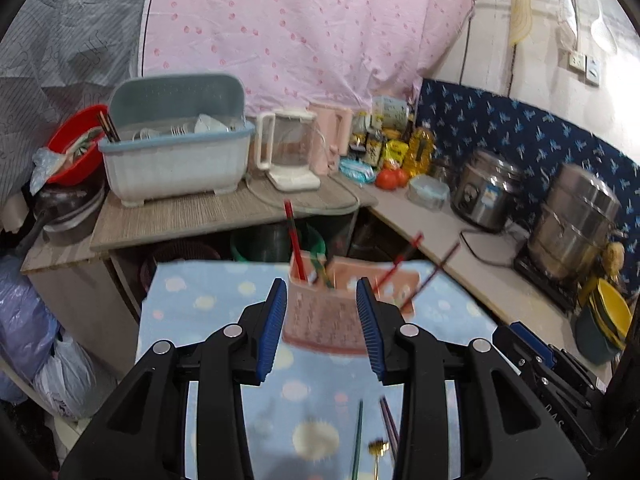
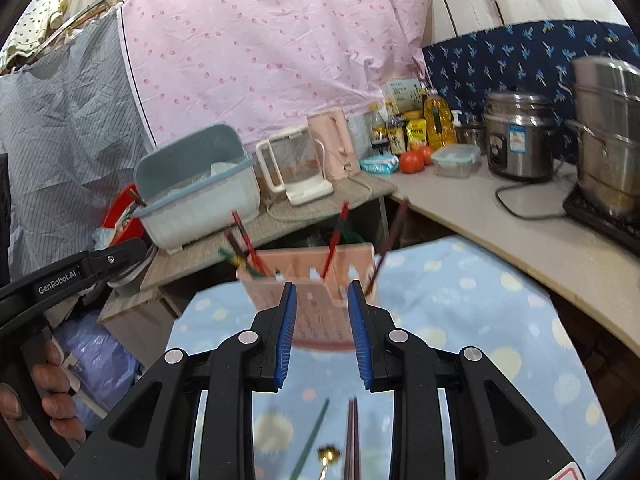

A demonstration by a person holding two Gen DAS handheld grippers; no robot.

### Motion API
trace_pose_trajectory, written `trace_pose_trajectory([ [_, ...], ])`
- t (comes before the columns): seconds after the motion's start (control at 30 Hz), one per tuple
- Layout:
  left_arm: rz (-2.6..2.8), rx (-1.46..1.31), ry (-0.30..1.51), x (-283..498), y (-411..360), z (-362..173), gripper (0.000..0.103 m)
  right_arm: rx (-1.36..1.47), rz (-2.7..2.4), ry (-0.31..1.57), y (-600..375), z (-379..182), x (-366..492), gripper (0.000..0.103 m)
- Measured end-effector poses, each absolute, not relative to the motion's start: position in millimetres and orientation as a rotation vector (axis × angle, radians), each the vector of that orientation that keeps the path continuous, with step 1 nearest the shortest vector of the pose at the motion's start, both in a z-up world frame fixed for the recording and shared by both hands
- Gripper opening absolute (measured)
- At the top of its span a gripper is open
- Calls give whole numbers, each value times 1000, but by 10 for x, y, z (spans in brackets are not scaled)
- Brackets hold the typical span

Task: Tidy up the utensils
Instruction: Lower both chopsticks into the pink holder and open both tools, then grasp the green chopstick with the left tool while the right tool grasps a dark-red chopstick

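A pink utensil holder (image 1: pixel 324 312) stands on the blue dotted cloth (image 1: pixel 192 320) and holds several red, dark and green chopsticks. My left gripper (image 1: pixel 322 324) is open and empty, its jaws either side of the holder in view but short of it. My right gripper (image 2: pixel 322 328) is open and empty, just before the same holder (image 2: pixel 316 280). Close under the grippers lie a green chopstick (image 1: pixel 357 436), a dark chopstick pair (image 1: pixel 389 424) and a gold-ended utensil (image 1: pixel 377 450). They also show in the right wrist view: green chopstick (image 2: pixel 312 436), dark pair (image 2: pixel 352 436), gold utensil (image 2: pixel 328 454).
Behind the table a wooden counter (image 1: pixel 192 216) carries a blue dish drainer (image 1: pixel 172 152), a glass kettle (image 1: pixel 286 152) and a red bowl (image 1: pixel 76 148). The right counter holds tomatoes (image 2: pixel 414 160), bottles, a rice cooker (image 2: pixel 520 140) and a steel steamer pot (image 2: pixel 608 136).
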State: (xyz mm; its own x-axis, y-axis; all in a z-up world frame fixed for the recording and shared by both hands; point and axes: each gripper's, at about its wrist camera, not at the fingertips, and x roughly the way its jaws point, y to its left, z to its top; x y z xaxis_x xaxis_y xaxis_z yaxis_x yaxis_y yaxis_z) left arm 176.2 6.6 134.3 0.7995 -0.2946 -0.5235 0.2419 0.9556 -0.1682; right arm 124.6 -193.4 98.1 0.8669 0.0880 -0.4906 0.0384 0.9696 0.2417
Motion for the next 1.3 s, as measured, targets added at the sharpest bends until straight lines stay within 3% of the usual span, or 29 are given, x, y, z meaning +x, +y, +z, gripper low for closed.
trace_pose_trajectory([
  [0.57,-370,-41,927,559,-106,-270,35,182,-5,838,-1826,-349,-46,26],
  [1.3,-347,-13,995,340,-142,-772,33,171,8,921,-1748,-758,-138,24],
])
